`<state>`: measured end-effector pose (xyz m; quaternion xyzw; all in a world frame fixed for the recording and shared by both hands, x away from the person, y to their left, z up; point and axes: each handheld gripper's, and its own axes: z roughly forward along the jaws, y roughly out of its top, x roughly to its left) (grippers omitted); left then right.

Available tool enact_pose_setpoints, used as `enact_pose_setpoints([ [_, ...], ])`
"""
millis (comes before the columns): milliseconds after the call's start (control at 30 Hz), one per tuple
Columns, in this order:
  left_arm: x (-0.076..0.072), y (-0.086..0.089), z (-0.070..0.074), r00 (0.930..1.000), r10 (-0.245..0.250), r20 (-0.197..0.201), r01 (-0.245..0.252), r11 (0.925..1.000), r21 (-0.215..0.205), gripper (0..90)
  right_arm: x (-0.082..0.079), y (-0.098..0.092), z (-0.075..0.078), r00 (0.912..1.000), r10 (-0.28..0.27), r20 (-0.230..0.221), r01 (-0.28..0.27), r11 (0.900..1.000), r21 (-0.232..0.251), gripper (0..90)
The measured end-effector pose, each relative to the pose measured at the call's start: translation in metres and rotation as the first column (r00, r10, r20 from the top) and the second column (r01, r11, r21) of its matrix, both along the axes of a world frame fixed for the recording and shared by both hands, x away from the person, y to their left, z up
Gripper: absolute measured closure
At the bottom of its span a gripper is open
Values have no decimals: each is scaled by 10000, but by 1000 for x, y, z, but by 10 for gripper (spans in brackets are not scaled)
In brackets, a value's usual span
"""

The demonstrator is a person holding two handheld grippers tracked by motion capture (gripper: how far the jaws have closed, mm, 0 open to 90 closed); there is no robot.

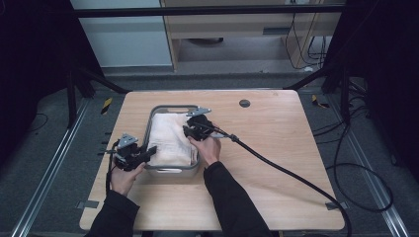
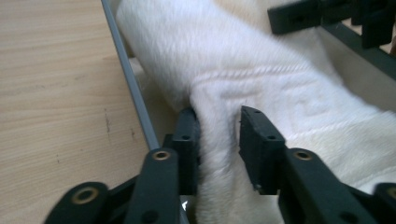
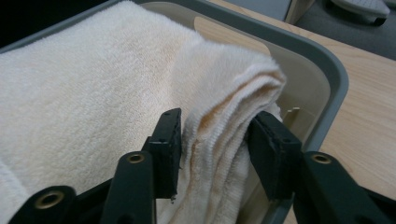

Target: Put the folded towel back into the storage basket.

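Wood makes up the top of the table (image 1: 276, 163), and it stands on a grey floor with black cables lying around it. On the table sits a grey bin (image 1: 168, 107) with round corners. Inside the bin lies a white towel (image 1: 168, 140), folded and soft, and it takes up most of the room in there.

A person reaches in with 2 arms in dark sleeves. The left hand (image 1: 122, 178) holds the left gripper (image 1: 148, 152) at the near left side of the bin. In the left gripper view, its 2 black jaws sit on either side of a raised fold of the towel (image 2: 261, 79). The left jaw touches the fold, but the right jaw has a small gap beside it, so this claw is partly open around the fold. The grey rim of the bin (image 2: 133, 88) runs just beside that jaw.

The right hand (image 1: 210, 147) holds the right gripper (image 1: 188, 129) at the far right part of the bin. In the right gripper view, its jaws press on both sides of a bunched corner of the towel (image 3: 93, 88), gripping it. The bin wall (image 3: 327, 70) is just beside that corner.

A thick black cable (image 1: 281, 170) trails from the right gripper across the table.
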<state>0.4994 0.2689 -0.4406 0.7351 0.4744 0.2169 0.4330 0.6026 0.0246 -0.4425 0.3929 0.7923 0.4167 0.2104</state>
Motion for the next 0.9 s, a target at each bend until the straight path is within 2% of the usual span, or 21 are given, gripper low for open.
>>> enact_pose_setpoints([
  [33,-3,2,4,9997,-2,259,7,9998,-188,586,-2,0,1,9999,67,111,-67,10000,-14,530],
  [133,-8,5,11,9984,-8,571,36,9987,-499,559,-4,-3,7,9994,110,341,-114,9999,122,507],
  [233,-12,5,16,9976,-103,691,150,9976,-674,538,-8,-7,16,9985,103,538,-117,9996,261,478],
  [433,-17,6,20,9968,-229,761,279,9974,-664,486,-16,-19,30,9969,144,774,-185,9984,530,392],
  [533,-20,7,20,9961,-204,862,259,9976,-635,446,-22,-34,38,9959,61,903,-126,9973,718,310],
  [633,-23,10,20,9957,-194,903,247,9980,-579,429,-26,-42,42,9955,61,946,-130,9972,730,282],
  [733,-25,12,20,9957,-254,894,323,9965,-765,381,-37,-59,48,9947,50,1024,-128,9971,754,216],
  [767,-26,13,20,9958,-245,883,318,9961,-820,381,-37,-59,48,9947,50,1024,-128,9971,754,216],
  [800,-28,14,20,9960,-245,864,318,9960,-841,357,-42,-69,49,9949,54,1010,-133,9969,777,186],
  [900,-30,17,20,9958,-164,899,245,9957,-894,329,-52,-87,50,9948,-28,1014,-67,9956,930,167],
])
